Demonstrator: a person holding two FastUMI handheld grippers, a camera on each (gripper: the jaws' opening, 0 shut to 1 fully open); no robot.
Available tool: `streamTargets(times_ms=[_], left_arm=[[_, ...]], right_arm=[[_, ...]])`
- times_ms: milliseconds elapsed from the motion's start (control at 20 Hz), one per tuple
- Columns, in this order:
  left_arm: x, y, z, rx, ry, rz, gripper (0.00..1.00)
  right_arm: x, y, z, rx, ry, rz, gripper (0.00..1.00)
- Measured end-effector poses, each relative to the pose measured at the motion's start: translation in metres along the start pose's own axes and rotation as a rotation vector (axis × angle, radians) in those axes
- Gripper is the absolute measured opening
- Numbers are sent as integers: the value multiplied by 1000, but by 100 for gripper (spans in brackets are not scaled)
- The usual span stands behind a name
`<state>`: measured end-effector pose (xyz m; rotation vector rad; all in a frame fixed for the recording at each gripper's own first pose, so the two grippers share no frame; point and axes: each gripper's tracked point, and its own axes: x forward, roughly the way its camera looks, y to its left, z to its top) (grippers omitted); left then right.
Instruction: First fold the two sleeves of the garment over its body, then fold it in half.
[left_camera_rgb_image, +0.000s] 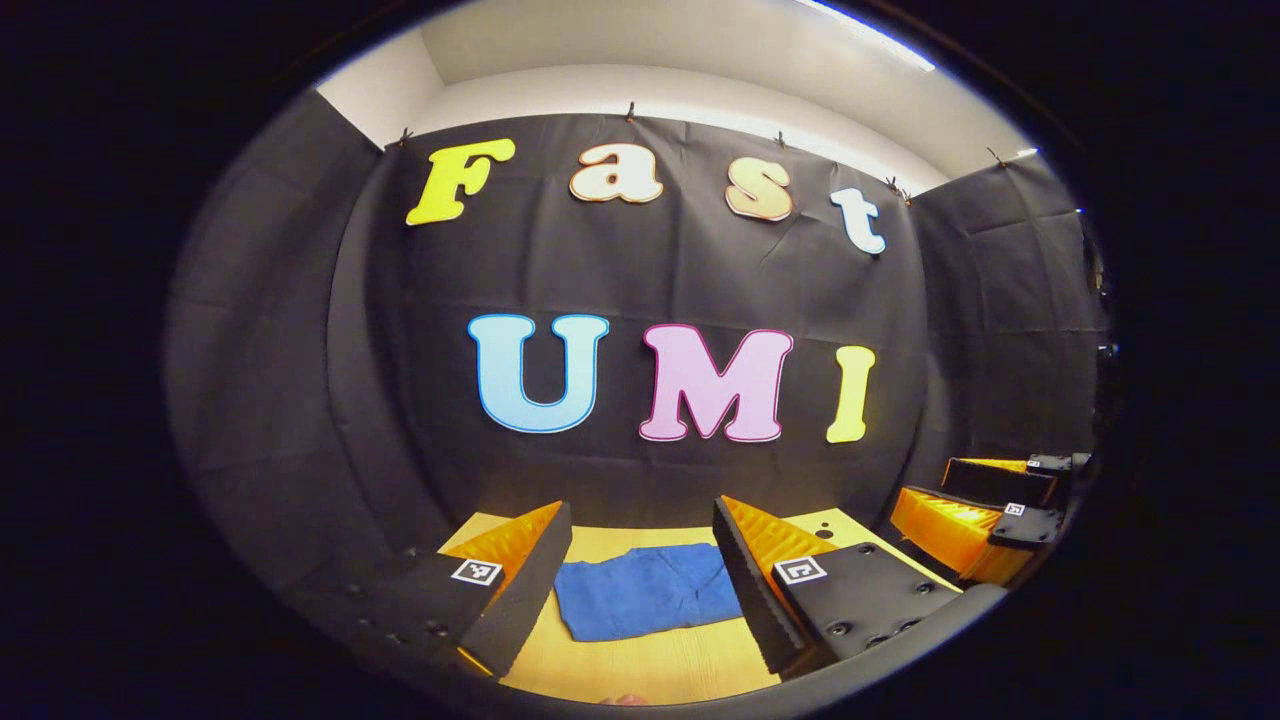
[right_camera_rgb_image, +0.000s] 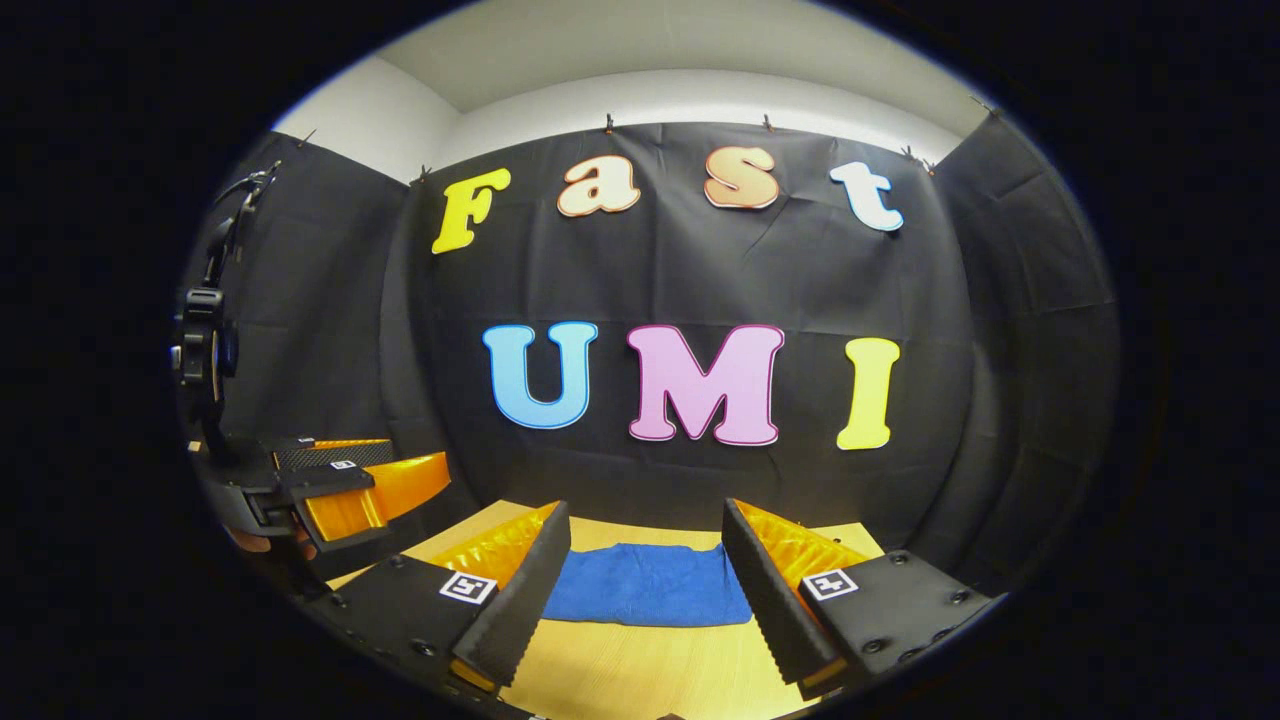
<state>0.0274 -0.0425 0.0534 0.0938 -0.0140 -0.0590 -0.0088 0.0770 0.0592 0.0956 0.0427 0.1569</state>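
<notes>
Above the folded garment (left_camera_rgb_image: 645, 592), both tools (left_camera_rgb_image: 640, 585) (right_camera_rgb_image: 640, 590) gape, holding nothing.

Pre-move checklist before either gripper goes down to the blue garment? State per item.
1. Left gripper open: ok, fingers wide apart, nothing between them.
2. Right gripper open: ok, also holding nothing.
3. Blue garment on the table: ok, lying flat ahead of both grippers.
4. Sleeves folded over the body: cannot tell; it looks like a compact rectangle, no sleeves sticking out.
5. Folded in half: cannot tell from this low angle.
6. Grippers apart from each other: ok, side by side with a gap.
</notes>
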Motion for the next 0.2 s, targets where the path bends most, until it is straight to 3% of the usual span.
streamTargets(times_ms=[200], left_arm=[[-18, -7, 14, 28, -35, -26, 80]], right_arm=[[-12, 5, 6, -8, -1, 5, 89]])
